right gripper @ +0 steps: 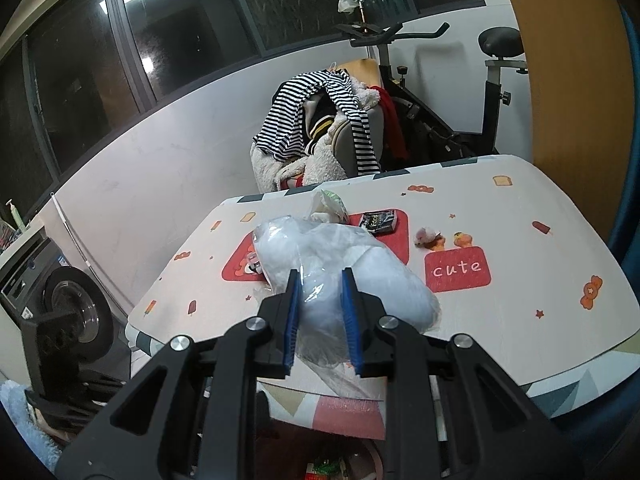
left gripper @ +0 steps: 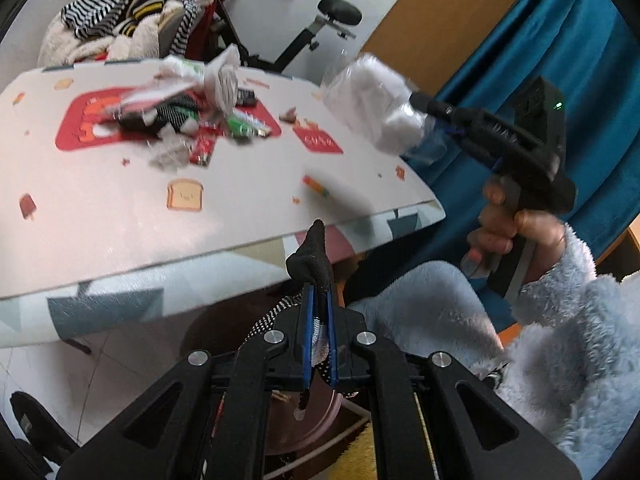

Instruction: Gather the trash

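The clear crinkled plastic bag stuffed with white tissue (right gripper: 340, 276) sits at the centre of the right wrist view, pinched between the blue pads of the right tongs (right gripper: 320, 316), which are closed on it; it is held up above the near edge of the white patterned counter (right gripper: 520, 320), probably so it can be carried off to a bin. In the left wrist view the same bag (left gripper: 372, 108) appears at upper right, hanging off the right tongs (left gripper: 420, 108) beside the counter (left gripper: 120, 216), with the person's hand (left gripper: 508, 232) and fluffy pale blue sleeve (left gripper: 568, 300) behind them.

The left tongs (left gripper: 319, 332), at the bottom centre of that view, are shut tight on a black fabric scrap with a white dotted part (left gripper: 312, 268), which pokes up past the fingertips below the counter's front edge. I judge it is on its way down to a container; a pinkish round rim shows beneath, too hidden to name.

The remaining trash, a heap of crumpled wrappers and tissue (left gripper: 188, 116), lies on the red print at the upper left of the left view. The right view hides most of it behind the bag, but shows a small dark packet (right gripper: 378, 222) and a pink scrap (right gripper: 426, 236) further back, plus a chair piled with striped clothes (right gripper: 320, 128).
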`<action>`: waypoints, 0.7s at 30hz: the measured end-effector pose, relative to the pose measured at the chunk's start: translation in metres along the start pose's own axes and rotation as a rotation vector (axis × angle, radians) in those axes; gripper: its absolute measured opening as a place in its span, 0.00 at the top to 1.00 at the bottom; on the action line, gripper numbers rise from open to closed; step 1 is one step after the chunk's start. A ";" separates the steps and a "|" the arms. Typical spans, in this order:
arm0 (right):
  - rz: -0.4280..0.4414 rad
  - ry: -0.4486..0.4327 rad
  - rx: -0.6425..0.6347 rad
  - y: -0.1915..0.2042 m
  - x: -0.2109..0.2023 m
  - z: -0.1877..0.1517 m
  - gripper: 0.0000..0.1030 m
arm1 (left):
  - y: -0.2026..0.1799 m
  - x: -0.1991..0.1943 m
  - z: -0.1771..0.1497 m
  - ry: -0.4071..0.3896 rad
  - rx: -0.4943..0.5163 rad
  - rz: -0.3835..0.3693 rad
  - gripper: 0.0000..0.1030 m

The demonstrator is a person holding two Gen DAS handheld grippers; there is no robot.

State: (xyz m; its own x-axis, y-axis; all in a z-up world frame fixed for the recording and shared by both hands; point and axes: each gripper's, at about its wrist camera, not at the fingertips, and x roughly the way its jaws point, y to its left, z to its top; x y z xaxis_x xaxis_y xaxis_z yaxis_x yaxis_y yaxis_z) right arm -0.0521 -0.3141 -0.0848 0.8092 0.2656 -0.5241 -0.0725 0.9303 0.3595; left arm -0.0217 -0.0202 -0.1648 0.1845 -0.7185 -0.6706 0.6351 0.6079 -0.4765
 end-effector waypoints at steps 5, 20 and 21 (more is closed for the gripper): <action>-0.002 0.011 0.000 0.001 -0.001 -0.006 0.77 | -0.003 0.018 -0.007 0.039 0.007 -0.006 0.93; 0.042 0.088 -0.018 0.015 0.008 -0.019 0.77 | 0.010 -0.008 0.008 -0.138 -0.115 0.188 0.19; 0.058 0.106 -0.023 0.017 0.010 -0.021 0.77 | 0.012 -0.012 0.009 -0.158 -0.129 0.212 0.16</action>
State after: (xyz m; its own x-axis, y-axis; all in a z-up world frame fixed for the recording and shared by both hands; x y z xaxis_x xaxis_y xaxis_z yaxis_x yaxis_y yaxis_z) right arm -0.0579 -0.2898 -0.1001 0.7370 0.3434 -0.5821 -0.1320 0.9179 0.3743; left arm -0.0099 -0.0074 -0.1571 0.4241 -0.6084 -0.6709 0.4711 0.7808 -0.4103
